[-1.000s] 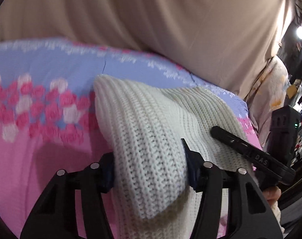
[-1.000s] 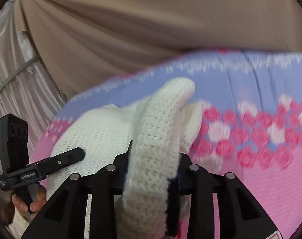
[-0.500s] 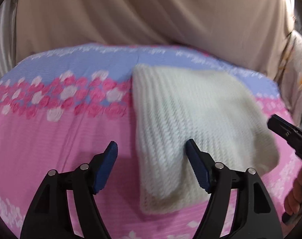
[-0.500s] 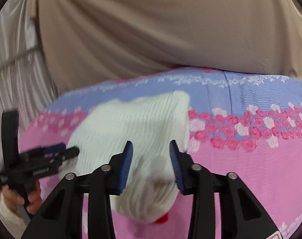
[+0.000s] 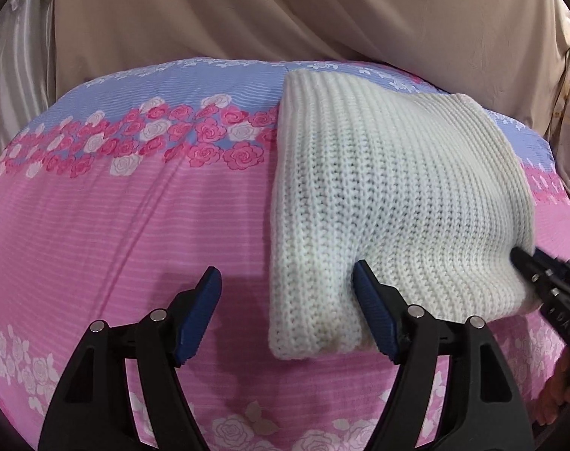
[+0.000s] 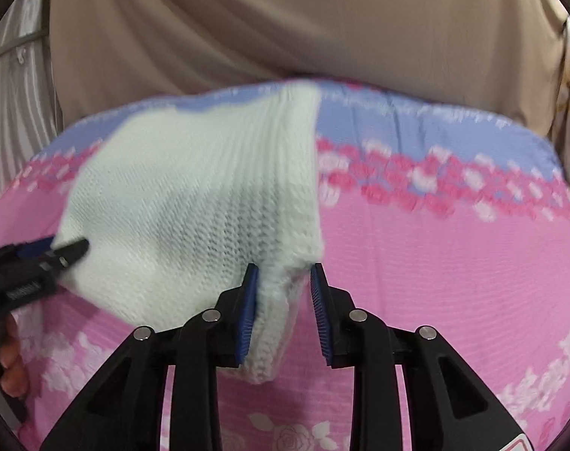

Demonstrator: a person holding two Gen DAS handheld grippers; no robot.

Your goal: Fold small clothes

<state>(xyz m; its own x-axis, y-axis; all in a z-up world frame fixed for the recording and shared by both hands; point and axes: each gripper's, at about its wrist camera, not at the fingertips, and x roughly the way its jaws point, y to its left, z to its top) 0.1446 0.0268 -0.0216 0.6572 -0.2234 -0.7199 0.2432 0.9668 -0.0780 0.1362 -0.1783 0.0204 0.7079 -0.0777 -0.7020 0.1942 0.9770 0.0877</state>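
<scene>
**Both grippers open at the near edge of a folded knit garment**

Left gripper [image 5: 287, 289]: jaws spread wide, holding nothing. The blue right pad [image 5: 373, 319] touches the near left corner of the white knit garment [image 5: 390, 195]; the left pad stands apart over bare cloth. The lower finger bodies are cut off by the frame edge.

Right gripper [image 6: 283, 300]: jaws parted. The near right corner of the white knit garment [image 6: 194, 203] hangs between the pads; the left pad [image 6: 247, 315] touches the knit, while a gap shows at the right pad. The right wrist view is motion-blurred, so finer knit detail is hard to read.

The garment lies folded on the pink and blue rose-print bedsheet [image 5: 115, 225], to the right of centre in the left wrist view. Its far right edge is partly hidden behind the opposite gripper. What kind of garment it is cannot be told.

A beige curtain [image 5: 285, 11] hangs behind the bed, with a pale pleated curtain [image 6: 18, 86] at the left margin.
</scene>
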